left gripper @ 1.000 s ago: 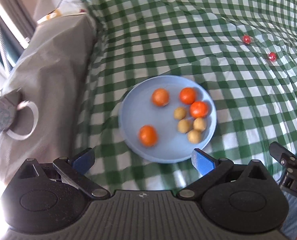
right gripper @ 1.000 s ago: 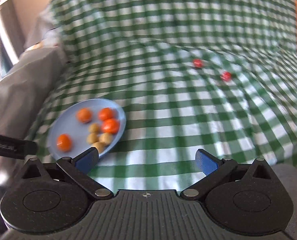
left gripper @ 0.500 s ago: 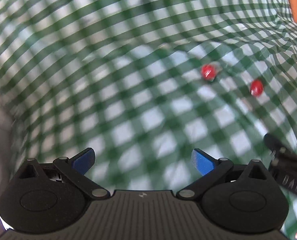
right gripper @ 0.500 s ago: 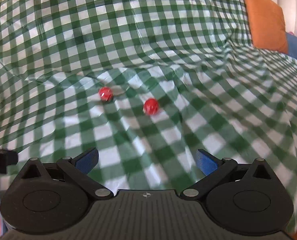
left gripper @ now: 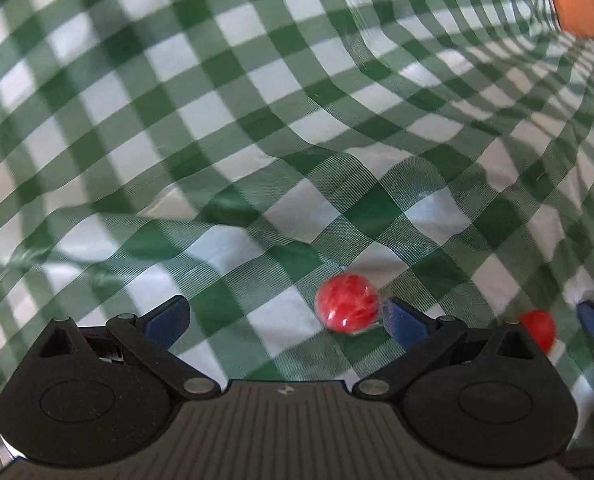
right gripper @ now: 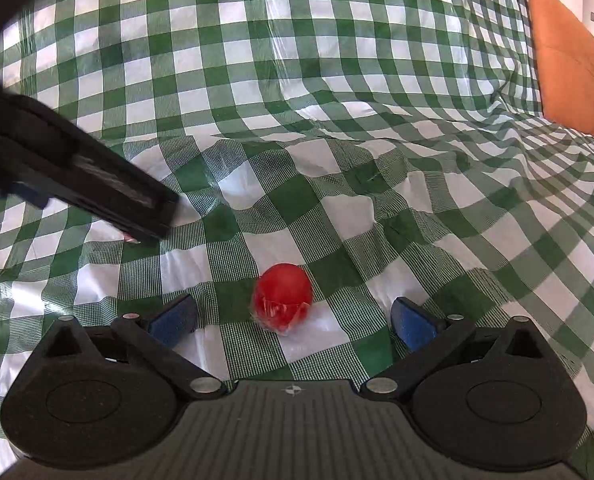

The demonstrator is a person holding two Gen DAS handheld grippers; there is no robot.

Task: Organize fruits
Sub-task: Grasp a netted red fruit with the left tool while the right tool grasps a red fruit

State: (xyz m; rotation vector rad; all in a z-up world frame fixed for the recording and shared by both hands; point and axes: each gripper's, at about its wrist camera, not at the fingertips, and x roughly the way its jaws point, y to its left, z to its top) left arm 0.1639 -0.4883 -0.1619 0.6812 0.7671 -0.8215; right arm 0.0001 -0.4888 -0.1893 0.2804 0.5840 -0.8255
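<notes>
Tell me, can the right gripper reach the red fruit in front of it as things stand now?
Probably yes. The red fruit lies on the checked cloth between the open fingers of the right gripper, nothing in between. The left gripper is off to one side, apart from it.

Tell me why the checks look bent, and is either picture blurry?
Left wrist view: fisheye curves the checked cloth, whose far squares smear; the red fruit is slightly soft. Right wrist view: sharper red fruit, but the left gripper's finger is blurred.

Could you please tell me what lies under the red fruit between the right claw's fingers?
The red fruit rests directly on the wrinkled green-checked cloth, on a white square. Whatever lies beneath the cloth is hidden.
</notes>
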